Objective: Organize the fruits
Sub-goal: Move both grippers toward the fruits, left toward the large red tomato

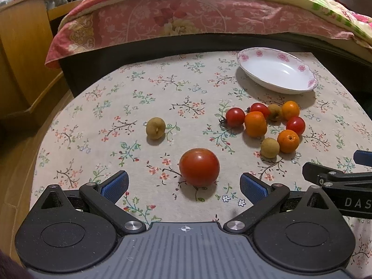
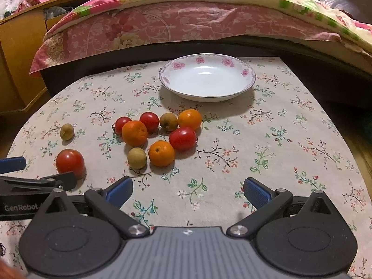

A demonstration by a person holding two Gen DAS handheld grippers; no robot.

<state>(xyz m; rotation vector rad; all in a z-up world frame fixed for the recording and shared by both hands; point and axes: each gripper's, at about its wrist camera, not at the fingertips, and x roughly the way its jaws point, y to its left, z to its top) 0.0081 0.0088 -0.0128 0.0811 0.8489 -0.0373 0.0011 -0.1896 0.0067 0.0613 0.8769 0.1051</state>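
Lining up left hand-held gripper point(image 1: 183, 184), wide open & empty, on big tomato point(image 1: 199, 167) lying just ahead betw. the pads, apart from fruit cluster point(image 2: 160, 134). Best: centre, close gently, no squashing. Right hand-held gripper point(image 2: 188, 191) also open, empty. Plate point(image 2: 246, 86) bare at far bench edge.

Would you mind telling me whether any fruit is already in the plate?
No, the plate holds nothing; every fruit lies on the tablecloth.
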